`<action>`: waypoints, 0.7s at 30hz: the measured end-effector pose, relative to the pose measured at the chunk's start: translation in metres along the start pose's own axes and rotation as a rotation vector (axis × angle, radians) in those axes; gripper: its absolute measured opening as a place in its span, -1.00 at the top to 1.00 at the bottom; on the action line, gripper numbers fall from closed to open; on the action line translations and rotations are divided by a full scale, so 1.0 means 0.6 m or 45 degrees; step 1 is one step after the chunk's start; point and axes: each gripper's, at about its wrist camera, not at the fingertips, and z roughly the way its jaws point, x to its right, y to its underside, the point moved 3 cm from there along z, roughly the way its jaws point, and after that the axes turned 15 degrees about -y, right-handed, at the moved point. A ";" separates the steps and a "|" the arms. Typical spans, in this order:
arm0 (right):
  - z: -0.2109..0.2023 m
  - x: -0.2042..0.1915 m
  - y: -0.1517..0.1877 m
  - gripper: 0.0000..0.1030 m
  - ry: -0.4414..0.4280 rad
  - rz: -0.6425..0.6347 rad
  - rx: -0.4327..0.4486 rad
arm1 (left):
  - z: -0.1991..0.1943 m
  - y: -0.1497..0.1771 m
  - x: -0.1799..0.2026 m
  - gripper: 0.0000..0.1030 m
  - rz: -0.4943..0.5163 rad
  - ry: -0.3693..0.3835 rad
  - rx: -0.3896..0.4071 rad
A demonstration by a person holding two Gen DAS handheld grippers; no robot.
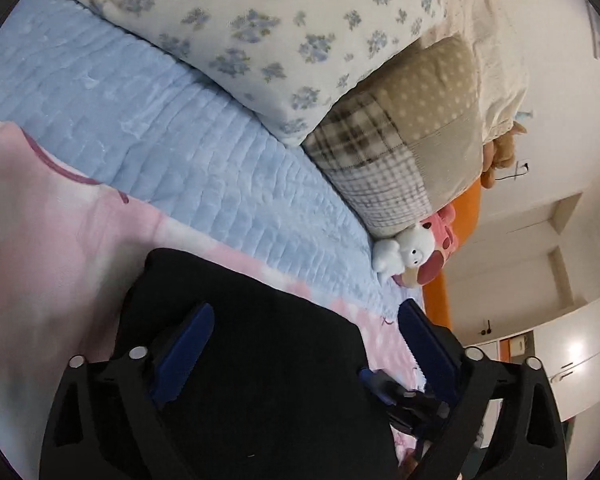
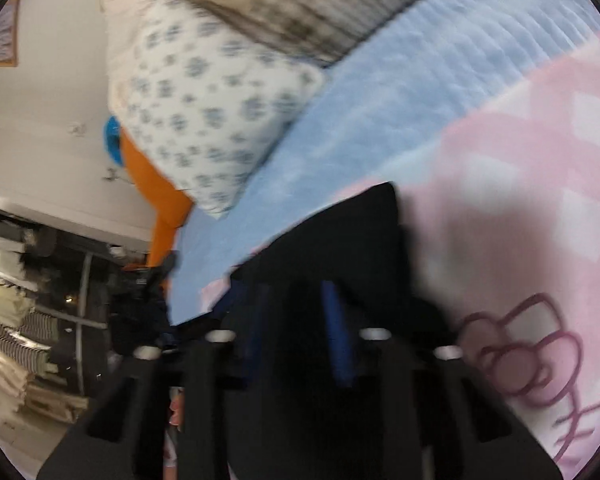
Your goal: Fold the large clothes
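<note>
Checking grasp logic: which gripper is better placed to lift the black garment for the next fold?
Right. The right gripper looks closed on the black garment. The left gripper is wide open over it, its fingers gripping nothing.

text: none legible | pink blanket (image 2: 540,200): dark cursive lettering, unreadable | wall notice (image 2: 4,32): too blurred

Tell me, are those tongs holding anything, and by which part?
The right tongs are shut on the black garment, seemingly near its edge, though blur hides exactly where. The left tongs stand wide open over it, holding nothing.
</note>
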 end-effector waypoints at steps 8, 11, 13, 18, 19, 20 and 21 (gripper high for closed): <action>-0.024 -0.019 0.013 0.09 -0.022 -0.075 -0.044 | -0.077 0.031 0.031 -0.80 0.156 -0.106 -0.021; -0.071 -0.084 0.036 -0.83 -0.013 -0.189 -0.104 | -0.161 0.069 0.035 -0.87 0.245 -0.152 -0.041; -0.107 -0.103 0.057 -0.83 0.028 -0.202 -0.157 | -0.202 0.098 0.023 -0.94 0.270 -0.160 -0.066; -0.148 -0.054 0.101 -0.89 0.083 0.000 -0.269 | -0.210 0.168 -0.060 -0.94 0.162 -0.199 -0.238; -0.144 -0.031 0.110 -0.89 0.068 0.075 -0.280 | -0.197 0.179 -0.075 -0.94 0.138 -0.197 -0.281; -0.139 -0.017 0.115 -0.89 0.047 0.120 -0.284 | -0.182 0.190 -0.089 -0.94 0.110 -0.195 -0.314; -0.132 -0.001 0.120 -0.89 0.030 0.168 -0.289 | -0.164 0.201 -0.104 -0.94 0.060 -0.177 -0.335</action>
